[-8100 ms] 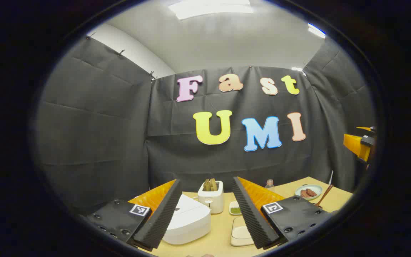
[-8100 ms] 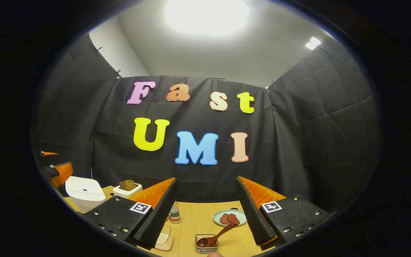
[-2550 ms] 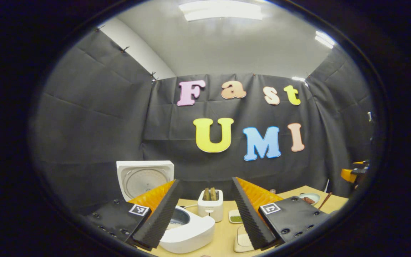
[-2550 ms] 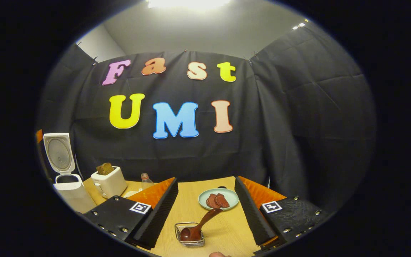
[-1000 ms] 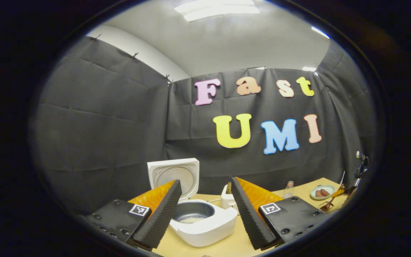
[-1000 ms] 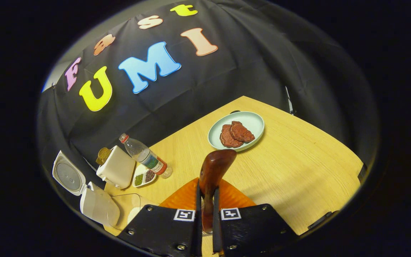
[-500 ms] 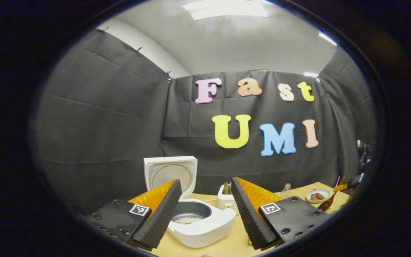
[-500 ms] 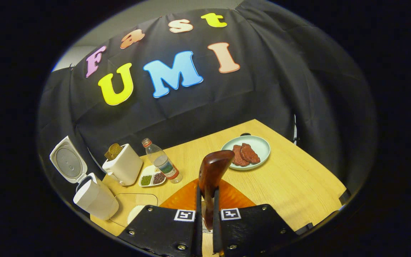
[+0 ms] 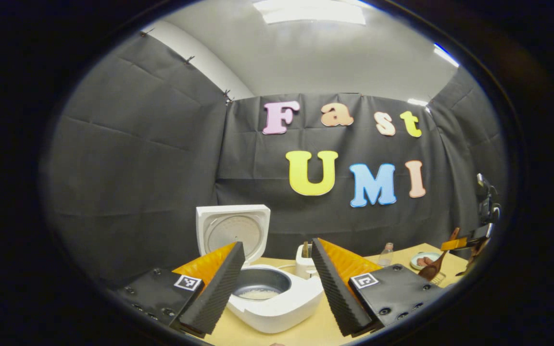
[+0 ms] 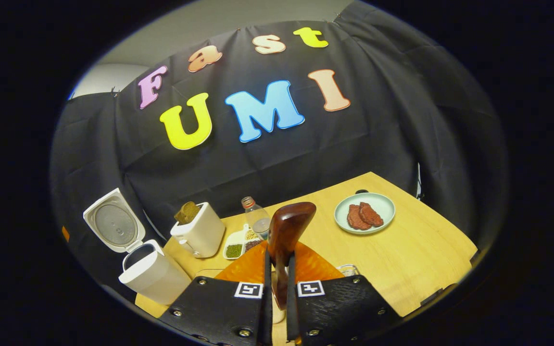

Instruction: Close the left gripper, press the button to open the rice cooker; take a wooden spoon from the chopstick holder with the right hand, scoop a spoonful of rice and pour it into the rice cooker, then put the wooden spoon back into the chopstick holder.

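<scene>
right claw (image 10: 277,283): clamped on the wooden spoon (image 10: 284,230) handle, both fingers pressing its sides; handle end pokes up past the fingertips, bowl end hidden below the claw.
left claw (image 9: 277,283): wide apart, holding nothing, hovering in front of the rice cooker (image 9: 277,298).
spoon seen from left gripper view: spoon bowl (image 9: 428,272) hangs down under the right claw, far to the right of the rice cooker, above the counter (image 10: 402,259).
chopstick holder: wire rim (image 10: 346,270) just beside the right claw, well right of the rice cooker.
rice cooker: lid (image 10: 113,226) up, inner pot (image 9: 260,286) exposed with something pale at the bottom; sits at the counter's left end.
near rice cooker: toaster (image 10: 199,233) just right of it, then a small divided dish (image 10: 238,245) and a bottle (image 10: 256,216); plate with meat (image 10: 364,212) well apart to the right.
rice source: cannot tell for sure; a clear container edge (image 10: 205,272) shows just right of the rice cooker.
step judged: button press done, spoon out of holder, scoop not yet done.
handling: spoon looks stiff, light, glossy wood, so possibly slippery; hold mid-handle, keep the bowl level once loaded or grains spill.
risk: smooth handle could twist between the fingers when tipped over the pot.
</scene>
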`<state>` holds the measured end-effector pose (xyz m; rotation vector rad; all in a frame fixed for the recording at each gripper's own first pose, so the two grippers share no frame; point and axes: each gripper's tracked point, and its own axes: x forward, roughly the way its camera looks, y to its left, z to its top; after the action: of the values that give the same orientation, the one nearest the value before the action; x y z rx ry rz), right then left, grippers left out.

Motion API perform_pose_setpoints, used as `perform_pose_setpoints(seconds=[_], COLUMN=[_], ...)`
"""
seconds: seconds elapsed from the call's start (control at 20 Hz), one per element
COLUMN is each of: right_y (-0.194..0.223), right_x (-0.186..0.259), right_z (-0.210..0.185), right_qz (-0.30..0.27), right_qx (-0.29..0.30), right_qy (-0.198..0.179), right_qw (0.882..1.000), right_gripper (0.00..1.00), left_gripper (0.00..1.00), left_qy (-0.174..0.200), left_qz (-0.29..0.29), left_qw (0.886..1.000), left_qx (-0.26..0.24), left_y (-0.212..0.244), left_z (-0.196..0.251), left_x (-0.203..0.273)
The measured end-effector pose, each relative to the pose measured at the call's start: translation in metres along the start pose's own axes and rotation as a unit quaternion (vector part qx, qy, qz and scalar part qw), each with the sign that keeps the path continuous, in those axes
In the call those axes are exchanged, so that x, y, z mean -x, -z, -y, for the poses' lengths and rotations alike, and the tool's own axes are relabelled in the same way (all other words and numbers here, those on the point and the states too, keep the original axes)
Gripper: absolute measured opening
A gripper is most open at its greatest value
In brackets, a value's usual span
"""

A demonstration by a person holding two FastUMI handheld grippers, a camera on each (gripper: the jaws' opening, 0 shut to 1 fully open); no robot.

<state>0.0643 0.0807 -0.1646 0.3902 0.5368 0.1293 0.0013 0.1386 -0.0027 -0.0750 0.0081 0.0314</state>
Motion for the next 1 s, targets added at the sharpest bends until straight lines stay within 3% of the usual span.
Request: perform_pose_setpoints(seconds=[0.3,0.85,1.0], right_y=[0.036,0.112,0.126], right_x=[-0.018,-0.061,-0.062], right_z=[-0.047,-0.055,-0.070], right_qz=[-0.008,-0.029,-0.037], right_qx=[0.020,0.166,0.155], right_qy=[-0.023,0.037,0.016], right_qw=[1.000,0.985,0.987], right_gripper=[0.12,0.12,0.12], left_gripper=[0.99,0.99,0.97], left_qy=[-0.002,-0.014,-0.014], left_qz=[-0.018,-0.030,-0.026], left_qw=[1.000,0.999,0.999], left_qx=[-0.009,-0.019,-0.017], left_y=[0.013,0.024,0.023], left_z=[-0.038,-0.077,-0.078], left_x=[0.002,0.006,0.004])
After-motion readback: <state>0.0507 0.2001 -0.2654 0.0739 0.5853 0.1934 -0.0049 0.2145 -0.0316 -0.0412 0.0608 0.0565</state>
